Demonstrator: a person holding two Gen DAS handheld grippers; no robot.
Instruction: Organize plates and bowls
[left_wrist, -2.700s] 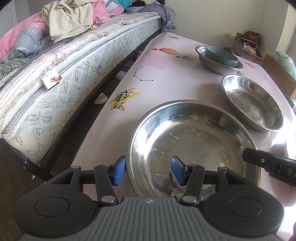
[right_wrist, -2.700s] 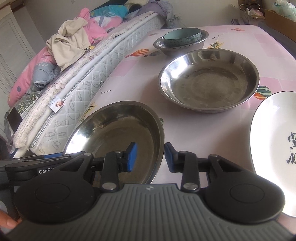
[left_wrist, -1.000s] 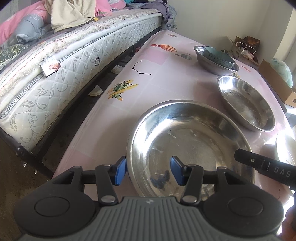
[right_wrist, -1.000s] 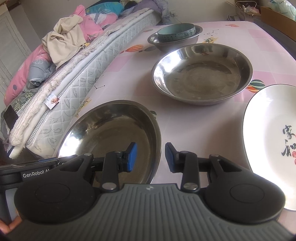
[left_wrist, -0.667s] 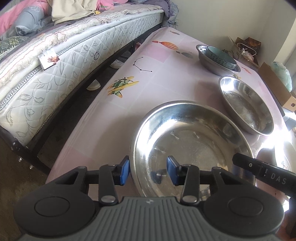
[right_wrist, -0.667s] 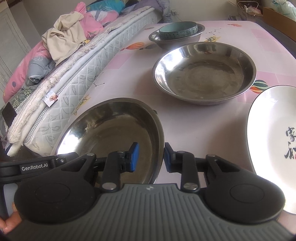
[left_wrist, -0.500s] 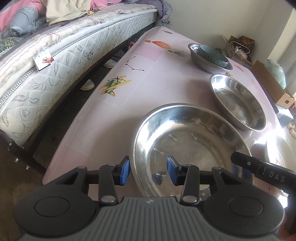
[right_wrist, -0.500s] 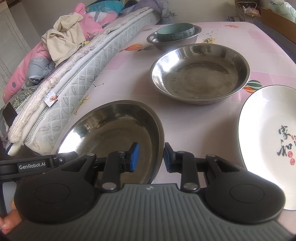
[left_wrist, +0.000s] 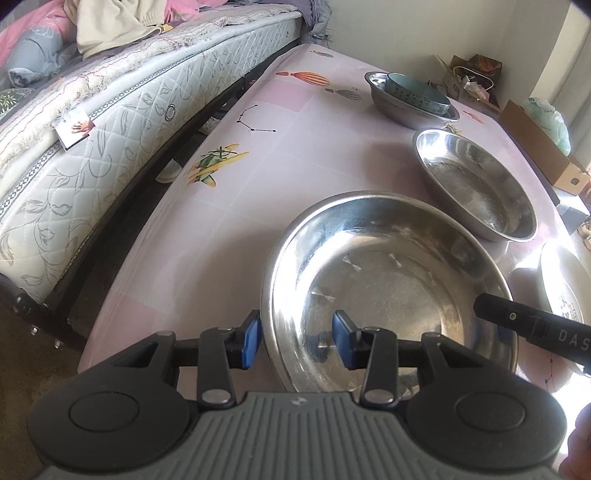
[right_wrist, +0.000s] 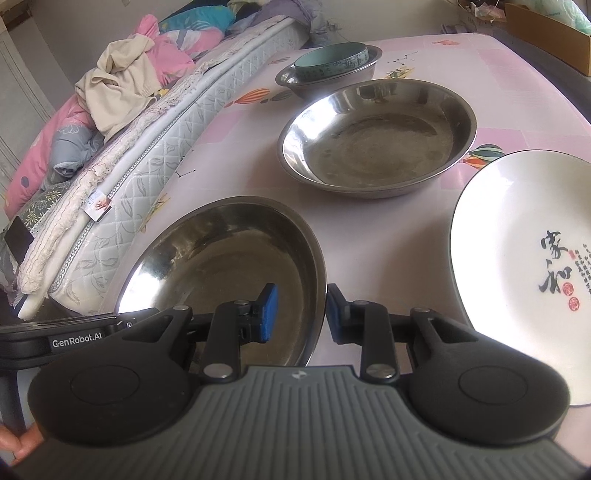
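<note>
A wide steel bowl (left_wrist: 388, 280) (right_wrist: 221, 258) sits nearest on the pink table (left_wrist: 295, 155). My left gripper (left_wrist: 296, 341) straddles its near-left rim, one blue pad outside and one against the inner wall, shut on it. My right gripper (right_wrist: 301, 314) grips the same bowl's right rim the same way. A second steel bowl (left_wrist: 476, 184) (right_wrist: 376, 136) lies behind it. Farther back, a teal bowl (left_wrist: 417, 90) (right_wrist: 332, 59) rests inside a small steel bowl (left_wrist: 406, 110). A white plate (right_wrist: 517, 258) with black characters lies to the right. Whether the gripped bowl is off the table I cannot tell.
A mattress (left_wrist: 110, 122) heaped with clothes runs along the table's left side, across a dark gap. A cardboard box (left_wrist: 535, 147) and bags stand past the far right edge. Bare pink tabletop stretches left of the bowls.
Both grippers' jaws have narrowed onto the near steel bowl's rim. The views have shifted only slightly, and the other dishes have not moved.
</note>
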